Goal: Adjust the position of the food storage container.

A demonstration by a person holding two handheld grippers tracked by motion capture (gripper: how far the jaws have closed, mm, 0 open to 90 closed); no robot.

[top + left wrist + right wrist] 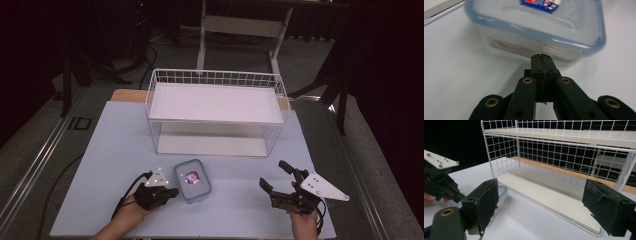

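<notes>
Closed tight, jaws of the left gripper [541, 58] pointing straight at the near side wall of the plastic container [536, 27], tips just at its clip, nothing clamped between them. Lying on the blue table [100, 165] in front of the wire rack [216, 112], long axis running away toward the rack, just right of the left gripper. Spread wide and empty, right gripper [280, 177] well apart on the far side, so likely the left to act first

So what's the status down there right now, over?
Left gripper shut, tips at the plastic box. Right gripper open, holding nothing. Wire rack behind; nothing blocking.
</notes>
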